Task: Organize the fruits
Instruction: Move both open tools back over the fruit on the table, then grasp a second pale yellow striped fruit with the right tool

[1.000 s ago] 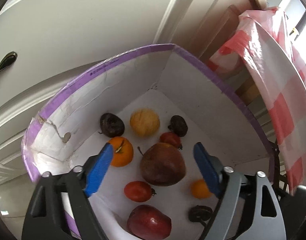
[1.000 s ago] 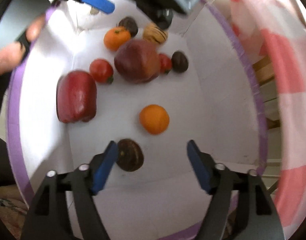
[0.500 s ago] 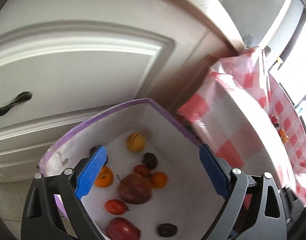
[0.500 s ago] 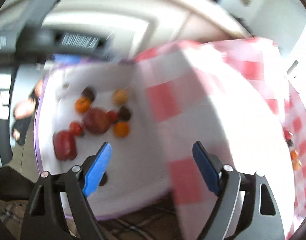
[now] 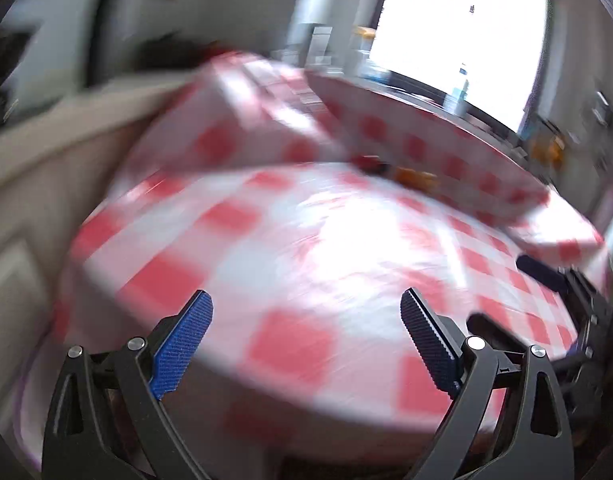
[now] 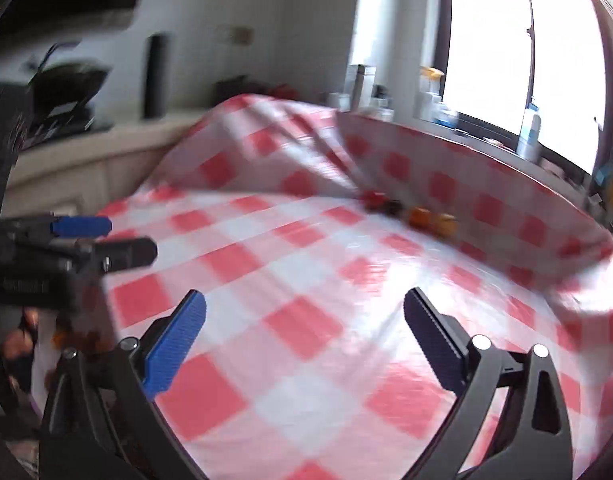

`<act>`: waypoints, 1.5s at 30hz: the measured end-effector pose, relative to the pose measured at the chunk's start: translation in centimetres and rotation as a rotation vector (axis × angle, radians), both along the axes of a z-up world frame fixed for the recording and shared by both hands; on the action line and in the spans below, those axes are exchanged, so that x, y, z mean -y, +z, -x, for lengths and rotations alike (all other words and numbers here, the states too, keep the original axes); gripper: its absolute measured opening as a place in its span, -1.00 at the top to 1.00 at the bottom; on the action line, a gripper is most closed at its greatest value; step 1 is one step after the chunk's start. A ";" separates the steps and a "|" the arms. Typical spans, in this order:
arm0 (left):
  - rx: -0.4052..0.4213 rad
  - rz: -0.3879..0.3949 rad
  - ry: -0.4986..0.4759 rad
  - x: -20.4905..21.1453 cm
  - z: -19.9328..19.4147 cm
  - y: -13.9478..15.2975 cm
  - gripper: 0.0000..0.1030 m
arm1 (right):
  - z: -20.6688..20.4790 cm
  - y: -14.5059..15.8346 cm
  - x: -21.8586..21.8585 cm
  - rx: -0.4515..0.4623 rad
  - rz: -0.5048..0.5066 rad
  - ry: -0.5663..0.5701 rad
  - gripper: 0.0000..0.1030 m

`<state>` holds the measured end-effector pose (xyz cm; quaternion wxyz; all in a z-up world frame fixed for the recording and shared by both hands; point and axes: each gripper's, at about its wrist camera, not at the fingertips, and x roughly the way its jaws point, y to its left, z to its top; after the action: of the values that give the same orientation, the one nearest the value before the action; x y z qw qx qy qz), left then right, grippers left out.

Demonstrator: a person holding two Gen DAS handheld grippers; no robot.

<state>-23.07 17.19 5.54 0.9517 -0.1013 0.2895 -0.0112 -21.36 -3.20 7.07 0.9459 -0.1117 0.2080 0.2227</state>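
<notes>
I'm hovering left gripper (image 5: 306,332) spread, empty | right gripper (image 6: 304,332) opening, empty | aiming at small red, dark and orange fruits (image 6: 406,210) lining red-checked plastic-covered bench's (image 6: 290,280) far edge.

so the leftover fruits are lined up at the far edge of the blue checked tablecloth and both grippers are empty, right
One thing is off: the tablecloth is red and white checked, not blue. The right wrist view shows it, with the small fruits in a row at its far edge. The left gripper is empty; the right gripper is opening, nothing between its fingers.

Left hand-held gripper (image 5: 306,320), right hand-held gripper (image 6: 304,320), black frames, ribbed blue pads (image 5: 182,344), silver screws
</notes>
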 end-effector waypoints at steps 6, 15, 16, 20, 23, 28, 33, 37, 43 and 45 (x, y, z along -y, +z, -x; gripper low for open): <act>0.003 -0.141 -0.148 8.4 -9.5 1.4 -0.78 | -5.4 -0.6 9.3 -0.089 -0.149 -0.232 -0.96; -0.158 0.074 -0.077 9.1 -24.0 -1.8 -0.78 | -12.7 -3.7 18.1 -0.364 -0.351 -0.460 -0.96; -0.166 0.095 -0.063 8.8 -25.2 -2.1 -0.78 | -13.7 -4.0 18.7 -0.412 -0.375 -0.463 -0.96; -0.167 0.127 -0.024 7.7 -28.3 -2.9 -0.78 | -17.5 -4.1 18.6 -0.473 -0.317 -0.471 -0.96; -0.187 0.152 -0.011 7.0 -29.5 -4.0 -0.78 | -20.6 -4.7 17.1 -0.429 -0.215 -0.455 -0.96; -0.154 0.236 -0.021 5.8 -28.8 -4.1 -0.78 | -26.5 -5.8 14.1 -0.434 -0.154 -0.393 -0.93; -0.140 0.246 -0.047 5.9 -28.7 -4.0 -0.78 | -32.3 -5.5 10.9 -0.381 -0.050 -0.351 -0.73; -0.136 0.282 -0.030 5.3 -28.7 -4.2 -0.78 | -38.4 -6.3 8.6 -0.437 0.035 -0.321 -0.42; -0.145 0.332 -0.018 4.6 -28.9 -4.5 -0.78 | -41.8 -6.7 6.6 -0.460 0.050 -0.306 -0.38; -0.146 0.337 -0.014 4.5 -28.9 -4.5 -0.78 | -42.6 -6.7 5.9 -0.456 0.057 -0.309 -0.38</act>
<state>5.84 12.67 1.05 0.8977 -0.2579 0.3523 -0.0586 21.20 -9.11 0.38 0.8938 -0.0523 0.4364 0.0893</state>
